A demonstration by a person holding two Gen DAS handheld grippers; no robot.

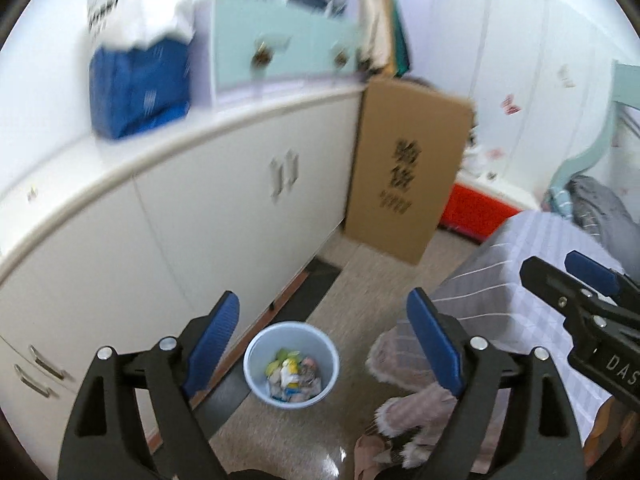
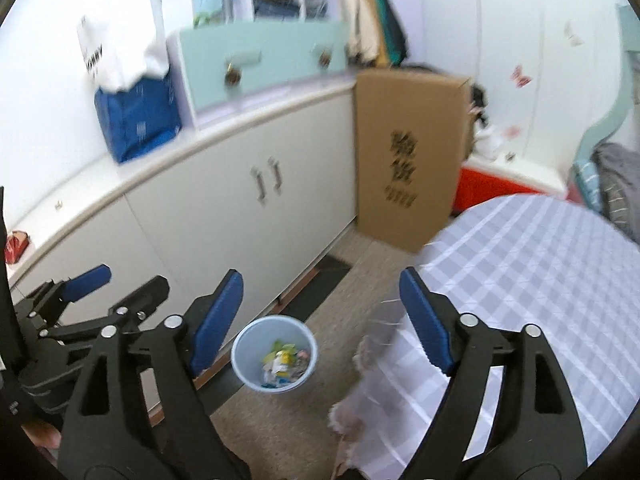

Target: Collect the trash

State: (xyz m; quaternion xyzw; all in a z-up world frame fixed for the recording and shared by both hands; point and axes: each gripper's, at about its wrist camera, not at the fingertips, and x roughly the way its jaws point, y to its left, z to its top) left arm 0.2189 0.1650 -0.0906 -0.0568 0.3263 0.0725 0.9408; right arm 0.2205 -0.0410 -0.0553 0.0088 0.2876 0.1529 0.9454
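Observation:
A light blue waste bin (image 1: 288,335) stands on the floor beside the white cabinet, with crumpled wrappers and paper scraps (image 1: 294,376) lying inside. My left gripper (image 1: 323,299) hangs high above it, jaws wide apart with nothing between the blue pads. In the right wrist view the same bin (image 2: 273,332) and its trash (image 2: 282,364) sit below my right gripper (image 2: 320,278), which is also open and empty. Each gripper shows in the other's view: the right gripper (image 1: 556,268) over the table, the left gripper (image 2: 132,280) beside the cabinet.
A long white cabinet (image 1: 224,216) runs along the left, carrying a blue bag (image 1: 140,88) and a mint drawer unit (image 1: 280,36). A tall cardboard box (image 1: 404,168) leans at its far end. A table with a checked cloth (image 2: 540,272) fills the right. A red box (image 1: 476,208) sits behind.

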